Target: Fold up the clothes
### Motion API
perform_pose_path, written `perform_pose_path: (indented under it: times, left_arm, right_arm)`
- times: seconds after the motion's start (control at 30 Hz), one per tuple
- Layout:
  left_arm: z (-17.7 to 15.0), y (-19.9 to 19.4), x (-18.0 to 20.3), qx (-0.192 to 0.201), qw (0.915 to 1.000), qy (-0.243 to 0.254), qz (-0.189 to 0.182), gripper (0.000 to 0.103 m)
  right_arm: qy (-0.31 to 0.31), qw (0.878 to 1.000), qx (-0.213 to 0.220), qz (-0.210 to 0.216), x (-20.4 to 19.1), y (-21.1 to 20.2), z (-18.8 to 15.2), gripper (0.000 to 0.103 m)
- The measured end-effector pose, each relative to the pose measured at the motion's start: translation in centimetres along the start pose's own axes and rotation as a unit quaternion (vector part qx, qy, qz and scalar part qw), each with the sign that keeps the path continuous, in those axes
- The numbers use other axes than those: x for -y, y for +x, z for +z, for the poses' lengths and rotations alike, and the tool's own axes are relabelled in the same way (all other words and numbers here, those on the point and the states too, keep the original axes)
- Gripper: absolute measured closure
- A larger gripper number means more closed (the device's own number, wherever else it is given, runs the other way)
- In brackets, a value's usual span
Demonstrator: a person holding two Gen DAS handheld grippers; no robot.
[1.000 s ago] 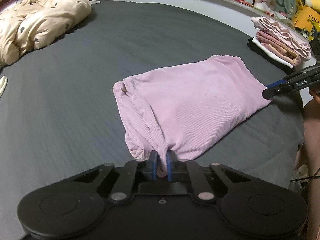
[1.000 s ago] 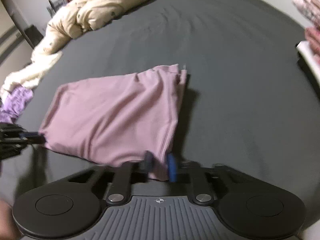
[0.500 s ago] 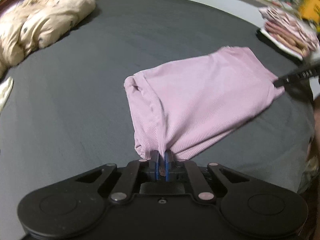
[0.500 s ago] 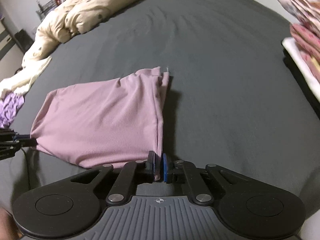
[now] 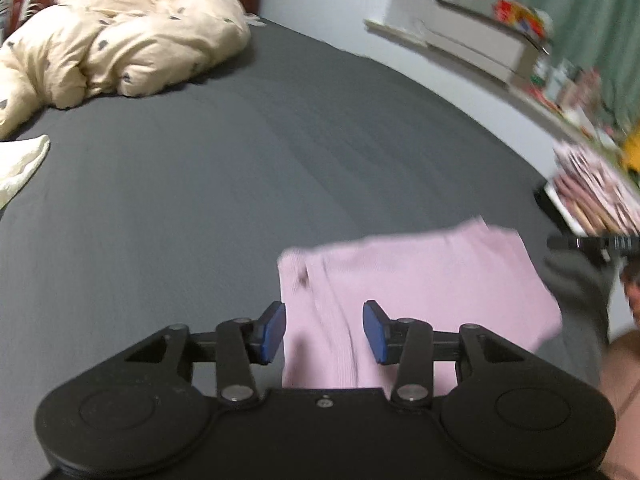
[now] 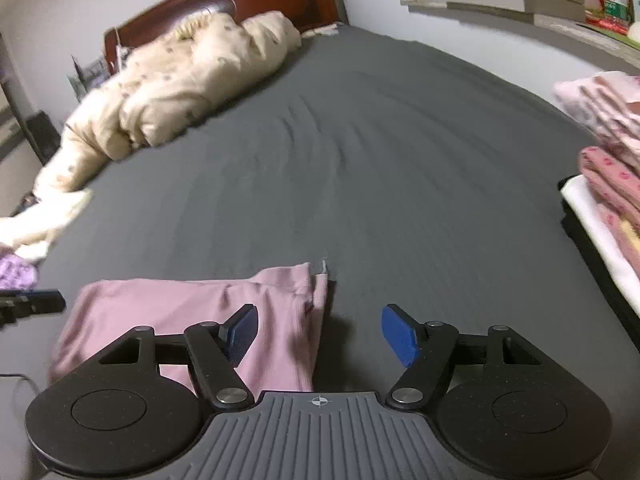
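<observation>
A dark grey bed sheet (image 5: 200, 184) fills most of both views, smooth apart from shallow ripples running toward the head of the bed. At that far end a cream quilt (image 5: 120, 40) with small dark spots lies bunched against a reddish-brown wooden headboard (image 6: 240, 4). Along the right edge of the bed sits a stack of folded clothes (image 6: 608, 168), pink patterned pieces on top of a white layer and a black one beneath; in the left wrist view this stack is heavily blurred.

The pink ribbed garment (image 5: 420, 292) lies folded on the sheet at the near edge of the bed, a roughly rectangular bundle with its layered hem edges facing away from the cameras. It spans the space between the two grippers.

The left gripper (image 5: 324, 332) has its blue pads spread wide apart, with the near left part of the garment lying under and between them, apparently not pinched. The right gripper (image 6: 320, 334) is likewise spread wide, its left pad over the garment's right portion and its right pad over bare sheet. A scrap of purple fabric (image 6: 16, 272) shows at the left border of the right wrist view.
</observation>
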State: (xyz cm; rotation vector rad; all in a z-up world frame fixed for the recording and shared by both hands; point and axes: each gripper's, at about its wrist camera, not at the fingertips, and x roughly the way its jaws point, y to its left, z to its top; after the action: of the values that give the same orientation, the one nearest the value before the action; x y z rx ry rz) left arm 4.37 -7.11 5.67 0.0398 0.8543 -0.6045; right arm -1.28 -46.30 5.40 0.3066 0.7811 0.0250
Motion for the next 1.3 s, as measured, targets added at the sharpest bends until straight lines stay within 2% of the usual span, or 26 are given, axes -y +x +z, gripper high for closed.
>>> perform_pose_path:
  times: [0.07,0.1,0.17,0.23,0.27,0.33,0.43,0.53,0.63,0.77,0.87,0.93,1.07,1.13,1.17,1.2,1.23,1.27,1.3]
  left_arm:
    - [0.8,1.4,0.1,0.002,0.9999,-0.015,0.008,0.062]
    - [1.1,2.1,0.2,0.001,0.9998,-0.02,0.01,0.062]
    - [1.5,3.4,0.4,-0.005,0.9996,-0.025,0.015,0.065]
    - [1.5,4.2,0.5,-0.012,0.9994,-0.025,0.022,0.072]
    - [1.5,4.6,0.5,-0.016,0.9992,-0.025,0.025,0.075]
    - [1.3,5.3,0.4,-0.023,0.9989,-0.03,0.028,0.085]
    - [0.9,5.6,0.0,-0.016,0.9985,-0.048,0.022,0.094]
    - [0.8,5.4,-0.1,-0.001,0.9982,-0.05,0.035,0.096]
    - [1.2,5.1,-0.1,0.015,0.9974,-0.051,0.048,0.096]
    - [1.4,6.0,-0.3,-0.01,0.9966,-0.06,0.056,0.095]
    - [1.2,6.2,-0.5,-0.013,0.9962,-0.059,0.063,0.089]
    - [1.0,6.0,-0.7,-0.011,0.9957,-0.065,0.066,0.079]
    - [0.7,5.1,-1.2,0.001,0.995,-0.079,0.06,0.076]
    - [0.6,4.3,-1.3,0.013,0.9948,-0.084,0.055,0.07]
    - [0.5,4.0,-1.4,0.017,0.9945,-0.087,0.056,0.068]
    - [0.4,3.7,-1.5,0.02,0.9941,-0.09,0.056,0.063]
    - [0.3,3.3,-1.6,0.022,0.9937,-0.094,0.057,0.059]
    - [0.1,2.9,-1.7,0.025,0.9933,-0.098,0.056,0.058]
    - [-0.2,2.4,-1.8,0.027,0.993,-0.102,0.054,0.056]
  right_arm:
    - [0.018,1.0,-0.001,0.006,0.2,0.9,-0.1,0.038]
    - [0.027,1.0,-0.001,0.009,0.3,1.3,-0.1,0.047]
    - [0.026,1.0,0.002,0.009,0.2,1.8,-0.2,0.054]
    - [0.025,1.0,-0.007,0.016,0.5,2.3,-0.5,0.07]
    - [0.024,0.999,-0.011,0.02,0.7,2.5,-0.6,0.075]
    - [0.032,0.999,-0.014,0.041,1.0,2.9,-0.9,0.093]
    - [0.037,0.999,-0.001,0.033,1.0,3.3,-1.0,0.099]
    - [0.048,0.998,0.026,0.027,1.2,3.2,-0.4,0.099]
    - [0.039,0.999,0.024,0.022,1.0,3.4,-0.3,0.099]
    - [0.045,0.999,0.014,0.015,1.6,4.3,-0.9,0.099]
    - [0.043,0.999,0.016,0.012,1.9,4.4,-1.1,0.098]
    - [0.044,0.999,0.018,0.015,2.0,4.3,-1.2,0.098]
    - [0.056,0.998,0.029,0.028,2.3,3.6,-1.2,0.098]
    - [0.061,0.997,0.036,0.036,2.4,3.0,-1.2,0.096]
    - [0.056,0.997,0.037,0.037,2.2,2.8,-1.2,0.092]
    - [0.05,0.997,0.037,0.038,2.1,2.5,-1.2,0.081]
    - [0.045,0.998,0.038,0.039,1.9,2.3,-1.3,0.063]
    - [0.04,0.998,0.039,0.041,1.8,2.0,-1.4,0.053]
    - [0.038,0.997,0.042,0.042,1.7,1.7,-1.5,0.038]
